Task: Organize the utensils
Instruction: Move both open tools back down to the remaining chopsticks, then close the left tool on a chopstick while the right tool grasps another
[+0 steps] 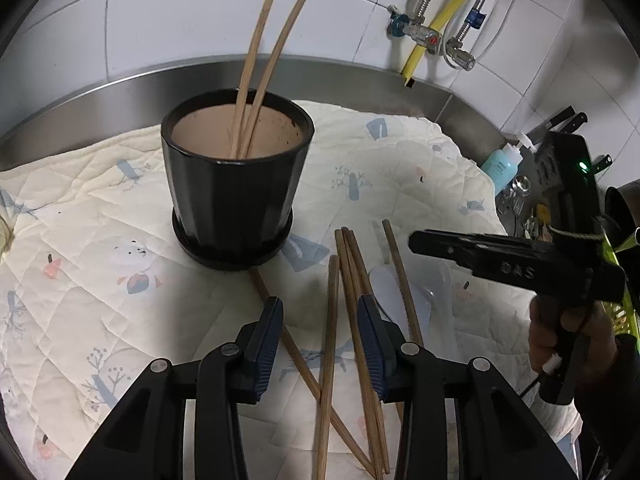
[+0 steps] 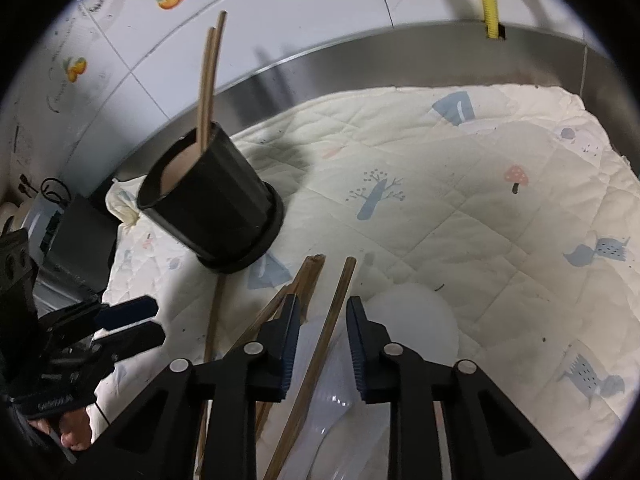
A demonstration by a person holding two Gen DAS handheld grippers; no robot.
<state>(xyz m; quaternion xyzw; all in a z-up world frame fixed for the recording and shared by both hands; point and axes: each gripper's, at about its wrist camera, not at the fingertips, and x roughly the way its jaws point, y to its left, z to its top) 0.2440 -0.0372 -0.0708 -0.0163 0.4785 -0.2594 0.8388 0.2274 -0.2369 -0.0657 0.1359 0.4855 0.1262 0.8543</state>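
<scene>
While both grippers hang low over the loose chopsticks (image 1: 352, 320) on the quilted cloth (image 1: 100, 300), this looks to me like the pick-up step, 1 stick per side. The left gripper (image 1: 320, 332) has its jaws partly spread with a single chopstick (image 1: 329, 344) lying between them, pads not touching it as far as I can see. The right gripper (image 2: 322, 332) is the same deal, jaws a bit narrower, straddling 1 stick (image 2: 332, 320) that sits over a white plastic spoon (image 2: 412, 320). Next move, I'd guess: squeeze shut on just that stick without dragging its neighbours, lift, then carry it toward 11 o'clock. The black pot (image 1: 236, 184) stands there upright on its saucer with 2 chopsticks (image 1: 260, 72) already leaning inside; nothing else in it that I can make out.
</scene>
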